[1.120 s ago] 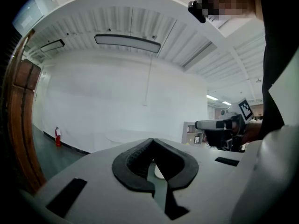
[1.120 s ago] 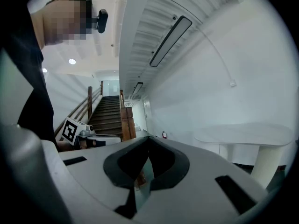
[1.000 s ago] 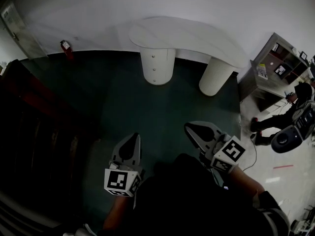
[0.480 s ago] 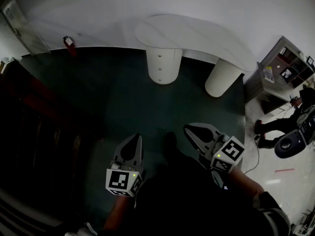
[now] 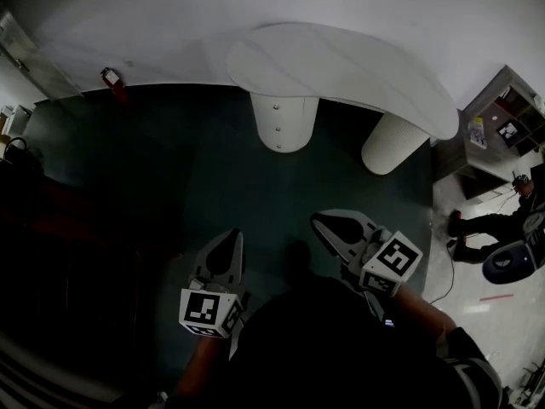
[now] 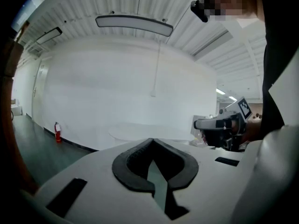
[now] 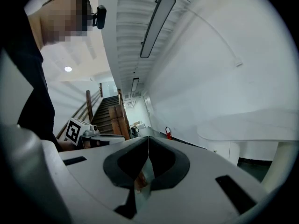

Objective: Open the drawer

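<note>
A white curved table point(image 5: 341, 62) stands against the far wall on two round pedestals. The left pedestal point(image 5: 283, 122) carries small knobs down its front, so it looks like the drawer stack. Both grippers hover over the dark green floor, well short of it. My left gripper point(image 5: 230, 239) is shut and empty, and its tips meet in the left gripper view point(image 6: 152, 140). My right gripper point(image 5: 318, 221) is shut too, with nothing held point(image 7: 148, 138). Both point toward the table point(image 7: 252, 125), which shows faintly in the left gripper view point(image 6: 140, 132).
A red fire extinguisher point(image 5: 111, 78) sits by the wall at the left. Dark wooden stairs point(image 7: 105, 111) rise on the left side. The second pedestal point(image 5: 392, 143) stands to the right. A shelf unit point(image 5: 502, 118) and a seated person point(image 5: 494, 220) are at the far right.
The table and its pedestals have grown larger and nearer in the head view. Both grippers, still shut, have advanced together toward it.
</note>
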A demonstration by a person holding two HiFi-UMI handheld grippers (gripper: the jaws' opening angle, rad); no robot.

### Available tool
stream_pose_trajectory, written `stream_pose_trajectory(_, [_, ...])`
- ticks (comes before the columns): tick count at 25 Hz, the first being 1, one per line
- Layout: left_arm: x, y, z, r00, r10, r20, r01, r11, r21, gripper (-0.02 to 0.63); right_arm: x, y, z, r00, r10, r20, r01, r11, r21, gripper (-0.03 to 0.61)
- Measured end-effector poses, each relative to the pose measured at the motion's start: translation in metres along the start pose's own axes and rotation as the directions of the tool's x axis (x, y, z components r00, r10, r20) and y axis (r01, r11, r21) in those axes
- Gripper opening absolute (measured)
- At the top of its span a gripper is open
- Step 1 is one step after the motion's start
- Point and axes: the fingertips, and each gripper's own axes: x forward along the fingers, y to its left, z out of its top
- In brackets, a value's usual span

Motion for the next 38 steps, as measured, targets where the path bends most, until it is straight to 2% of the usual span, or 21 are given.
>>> stream_pose_trajectory(6, [0.078, 0.021, 0.029, 1.000, -0.002, -0.009, 0.002, 1.000, 0.002, 0.003, 0.028, -0.073, 0.025, 1.000, -0.001, 0.017, 0.001, 1.000, -0.017, 0.017])
stream_pose_trajectory(11, [0.126, 0.038, 0.041, 1.000, 0.006, -0.007, -0.006, 1.000, -0.010, 0.003, 0.046, -0.121, 0.025, 1.000, -0.008, -0.010, 0.009, 1.000, 0.006, 0.017])
stream_pose_trajectory(20, [0.179, 0.101, 0.041, 0.999, 0.005, -0.032, -0.005, 1.000, -0.016, 0.003, 0.108, -0.162, 0.026, 0.998, -0.023, -0.051, 0.025, 0.999, 0.031, 0.017])
stream_pose_trajectory(25, [0.216, 0.141, 0.047, 0.997, -0.062, -0.041, 0.062, 0.998, -0.010, 0.003, 0.162, -0.184, 0.038, 0.998, -0.042, -0.048, 0.043, 0.999, 0.016, 0.017])
stream_pose_trajectory(30, [0.253, 0.179, 0.044, 0.990, -0.133, -0.056, 0.136, 0.990, 0.046, 0.003, 0.207, -0.203, 0.044, 0.998, -0.059, -0.038, 0.059, 0.998, 0.009, 0.017])
stream_pose_trajectory(35, [0.272, 0.187, 0.050, 0.985, -0.165, -0.058, 0.168, 0.984, 0.062, 0.003, 0.227, -0.221, 0.040, 0.997, -0.064, -0.032, 0.064, 0.998, 0.016, 0.017])
stream_pose_trajectory(38, [0.278, 0.188, 0.050, 0.986, -0.155, -0.066, 0.159, 0.985, 0.065, 0.003, 0.229, -0.228, 0.041, 0.999, -0.052, -0.016, 0.052, 0.998, 0.023, 0.017])
